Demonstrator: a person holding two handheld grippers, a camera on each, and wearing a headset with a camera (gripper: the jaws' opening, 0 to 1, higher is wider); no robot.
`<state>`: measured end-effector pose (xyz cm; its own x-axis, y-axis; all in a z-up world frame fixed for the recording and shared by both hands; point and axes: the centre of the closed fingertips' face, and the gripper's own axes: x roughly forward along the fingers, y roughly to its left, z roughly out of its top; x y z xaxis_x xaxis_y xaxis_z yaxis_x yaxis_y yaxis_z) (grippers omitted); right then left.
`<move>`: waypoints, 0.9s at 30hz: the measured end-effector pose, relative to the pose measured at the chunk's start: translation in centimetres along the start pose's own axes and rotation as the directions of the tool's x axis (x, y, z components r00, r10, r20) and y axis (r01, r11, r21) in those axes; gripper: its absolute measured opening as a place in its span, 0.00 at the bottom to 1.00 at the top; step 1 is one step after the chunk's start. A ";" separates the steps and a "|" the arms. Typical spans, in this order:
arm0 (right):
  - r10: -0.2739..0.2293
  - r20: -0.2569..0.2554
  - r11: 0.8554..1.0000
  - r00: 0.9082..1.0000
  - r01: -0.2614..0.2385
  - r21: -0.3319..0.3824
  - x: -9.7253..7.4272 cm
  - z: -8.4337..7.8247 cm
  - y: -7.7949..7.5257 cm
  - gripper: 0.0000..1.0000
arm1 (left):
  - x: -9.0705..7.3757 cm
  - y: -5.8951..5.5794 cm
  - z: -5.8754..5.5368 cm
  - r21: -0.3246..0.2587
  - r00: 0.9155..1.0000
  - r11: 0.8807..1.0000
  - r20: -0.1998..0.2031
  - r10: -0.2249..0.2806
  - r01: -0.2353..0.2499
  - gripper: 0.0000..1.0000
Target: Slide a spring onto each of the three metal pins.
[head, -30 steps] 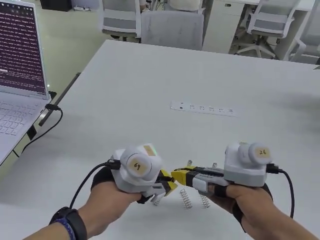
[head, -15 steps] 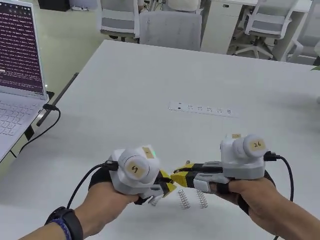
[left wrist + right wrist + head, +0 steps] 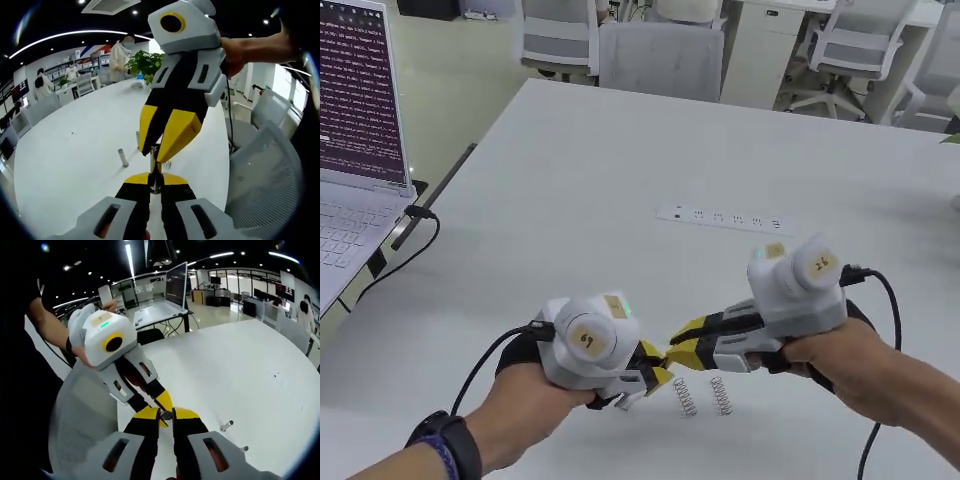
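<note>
Holds the left gripper [image 3: 155, 180] low over the white table [image 3: 620, 180], jaws pinched shut on a metal pin [image 3: 155, 167] standing up between the yellow tips. Points the right gripper [image 3: 167, 416] straight at it from the opposite side, tip to tip in the head view, just above the tabletop. Right jaws drawn nearly together, with a small round bit of metal at the narrow gap between the tips. Cannot tell whether this is the end of the pin or a spring, nor whether the jaws truly grip it. In the left gripper view, those yellow tips right at the top of the held pin.

On the table just below the two grippers and nearer the person, one spring [image 3: 685, 397] and a second spring [image 3: 720, 394], lying side by side, apart from each other, touched by neither gripper. Beyond the held pin, a second pin [image 3: 122, 157] and a third pin [image 3: 138, 140] on the tabletop, both clear of the jaws.

Farther back, a white power strip [image 3: 725, 217] flat on the table. At the left edge, an open laptop [image 3: 350, 150] with lines of text on its screen. Past the far edge, grey chairs [image 3: 665, 60].
</note>
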<state>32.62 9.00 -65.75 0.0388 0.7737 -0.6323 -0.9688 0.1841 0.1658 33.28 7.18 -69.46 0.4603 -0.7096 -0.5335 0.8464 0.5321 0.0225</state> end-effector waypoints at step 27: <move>0.066 -0.151 0.989 0.986 -0.085 -0.122 0.6 -1.1 0.5 0.07 | -0.1 -0.3 0.7 0.028 1.000 0.999 0.020 -0.017 0.016 0.00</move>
<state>31.92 8.85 -66.92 -0.0626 0.6836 -0.7271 -0.9912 0.0425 0.1253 33.14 6.80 -68.80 0.4512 -0.7276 -0.5168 0.8609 0.5074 0.0373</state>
